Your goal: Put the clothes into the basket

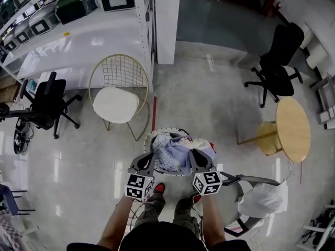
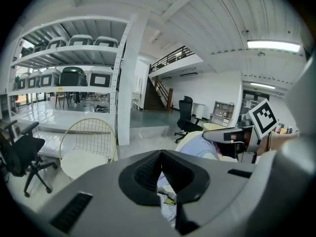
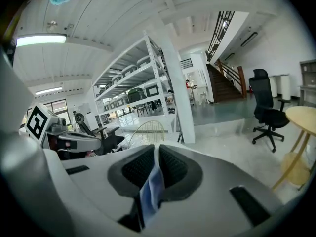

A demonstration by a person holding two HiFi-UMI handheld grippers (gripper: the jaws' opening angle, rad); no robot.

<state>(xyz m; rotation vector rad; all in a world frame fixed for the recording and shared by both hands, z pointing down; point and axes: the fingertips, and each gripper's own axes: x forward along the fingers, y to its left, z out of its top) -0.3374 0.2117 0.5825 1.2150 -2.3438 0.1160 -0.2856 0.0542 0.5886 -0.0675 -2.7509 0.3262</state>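
Two tools meet over one load in the head view. The left tool (image 1: 148, 160) and the right tool (image 1: 195, 156) sit side by side at the near edge of the wire basket (image 1: 157, 136), which stands on the floor just ahead of the person's feet. A pale lilac-blue garment (image 1: 178, 149) is bunched between them on top of the heap in the basket. It lies directly ahead of and beneath both tools, with neither hand clearly nearer. I judge the coming move to be a short lowering and release. Jaw state cannot be read from here.

The left gripper view supplies it. The jaws meet at their tips and pale patterned cloth (image 2: 167, 201) shows in the slot below them, so this tool looks pinched on fabric. The lilac bundle lies to its right.

The right gripper view is plainest: the jaws are narrow, clamped on a blue strip (image 3: 150, 191) of the garment hanging from the pads. The basket is out of this view, and a wire chair (image 3: 148, 130) stands beyond.
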